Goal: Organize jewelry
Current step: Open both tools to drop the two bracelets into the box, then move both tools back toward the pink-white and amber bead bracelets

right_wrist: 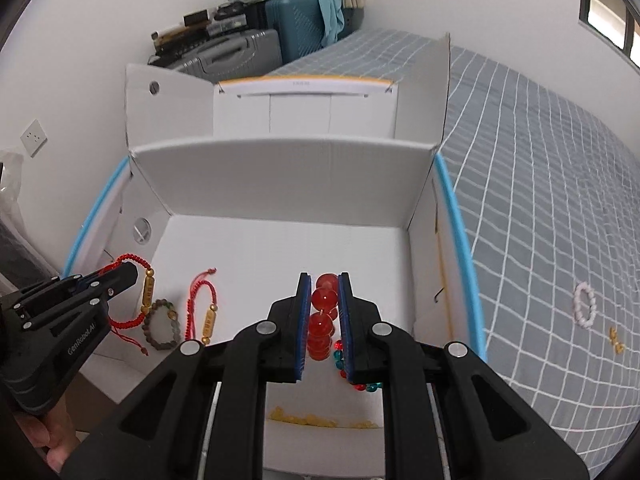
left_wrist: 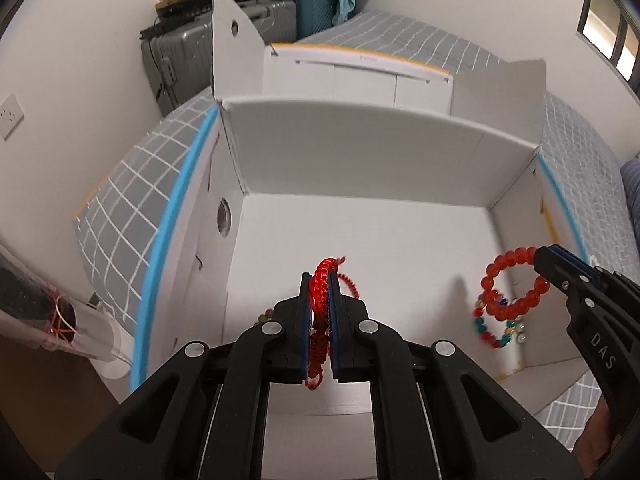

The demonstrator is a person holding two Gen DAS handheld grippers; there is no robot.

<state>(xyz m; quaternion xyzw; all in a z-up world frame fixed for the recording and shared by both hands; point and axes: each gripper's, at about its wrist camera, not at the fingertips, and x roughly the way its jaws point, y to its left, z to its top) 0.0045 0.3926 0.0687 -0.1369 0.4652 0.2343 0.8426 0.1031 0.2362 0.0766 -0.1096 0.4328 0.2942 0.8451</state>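
A: Left to right, quick. Left tool?

B: Clamped on a red braided cord bracelet, cord squeezed between the blue pads. In the right wrist view the same tool sits at 9 o'clock, over the left end of the white box; the bracelet's gold barrel bead hangs just below it.

A: On the box floor under it?

B: Dark wooden bead bracelet at about 8 o'clock, lying flat. Just right of it a second red cord bracelet with a gold bead, also flat. The two are near each other; touching or not, can't tell.

A: Right tool?

B: Right tool at centre, pinching a red glass bead bracelet. From the left wrist view that tool comes in at 3 o'clock and the loop hangs free below its tip, off the floor.

A: Below that?

B: Multicolour bead bracelet, red, teal and clear beads, on the box floor near the right wall, around 4 o'clock.

A: Outside the box?

B: Box is on the grey checked bed. On the cover at 3 o'clock, a white bead bracelet; just below it a small gold piece, too small to identify.
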